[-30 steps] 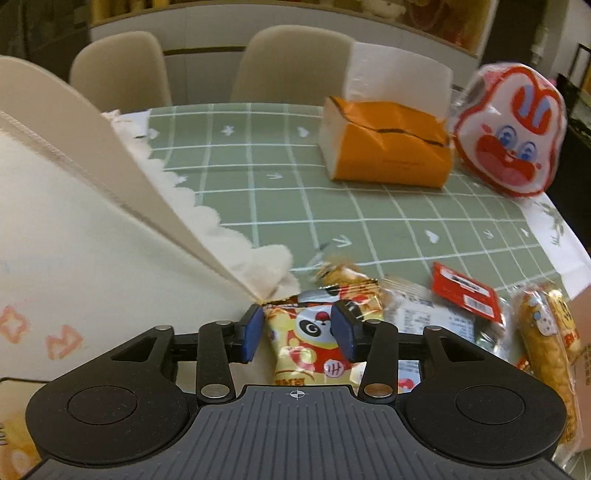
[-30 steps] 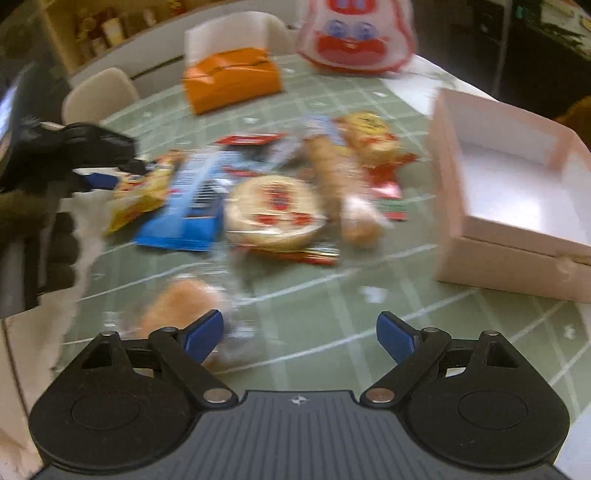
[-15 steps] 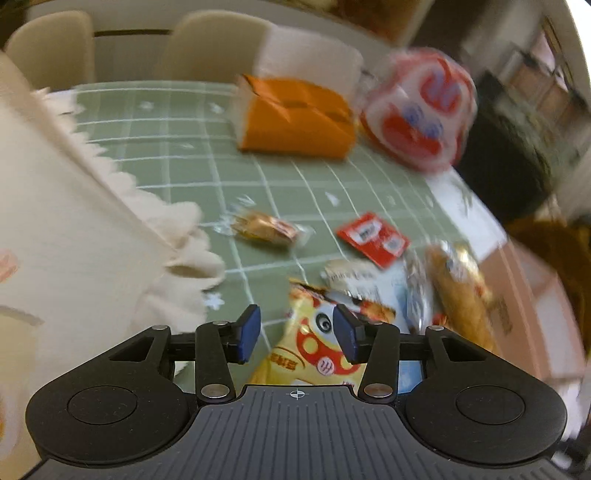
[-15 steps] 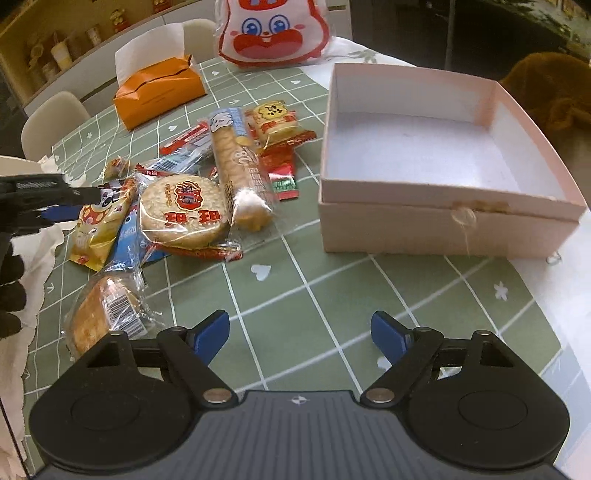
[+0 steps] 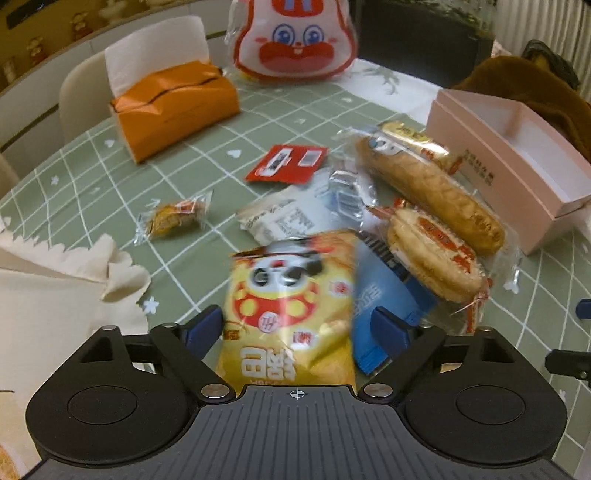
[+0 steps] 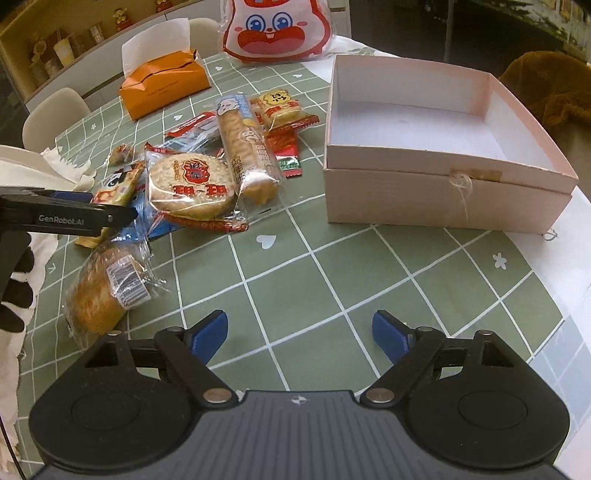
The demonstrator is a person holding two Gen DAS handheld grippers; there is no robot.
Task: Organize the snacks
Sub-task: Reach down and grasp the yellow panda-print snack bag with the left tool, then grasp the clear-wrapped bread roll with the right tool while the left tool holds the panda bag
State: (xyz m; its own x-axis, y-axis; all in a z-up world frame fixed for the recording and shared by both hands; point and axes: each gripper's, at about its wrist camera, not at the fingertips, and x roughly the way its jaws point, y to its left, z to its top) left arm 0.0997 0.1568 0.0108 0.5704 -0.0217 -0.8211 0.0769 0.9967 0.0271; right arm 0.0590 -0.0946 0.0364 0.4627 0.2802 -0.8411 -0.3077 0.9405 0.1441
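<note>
The left claw (image 5: pixel 297 328) has its jaws apart on either side of a yellow panda bag (image 5: pixel 291 306); the pads stand just off the bag's edges and I cannot tell whether they touch it. The bag is blurred and overlaps a blue packet (image 5: pixel 384 306) on its right. In the right wrist view the same bag (image 6: pixel 118 188) shows behind the left claw's dark finger, at the left end of the snack pile near the counter's left edge. Just beyond it lie a round cracker pack (image 5: pixel 436 254), a long biscuit roll (image 5: pixel 428 184), a white wrapper (image 5: pixel 280 221), a red sachet (image 5: pixel 288 164) and, apart to the left, a small candy (image 5: pixel 173 218). A cream cloth (image 5: pixel 55 295) with a scalloped hem covers the counter's left edge. The right claw (image 6: pixel 299 332) is wide apart and holds nothing, above bare green checked counter (image 6: pixel 332 266) near the front edge. Left of it a bun (image 6: pixel 99 291) in clear wrap lies alone. Ahead to the right the open pink box (image 6: pixel 443 188) sits at the right edge, nothing in it. Between box and crackers lie a square cookie pack (image 6: pixel 280 109) and a red-green sachet (image 6: pixel 288 155). At the far edge stand an orange tissue box (image 6: pixel 162 86) and a rabbit bag (image 6: pixel 277 29).
</note>
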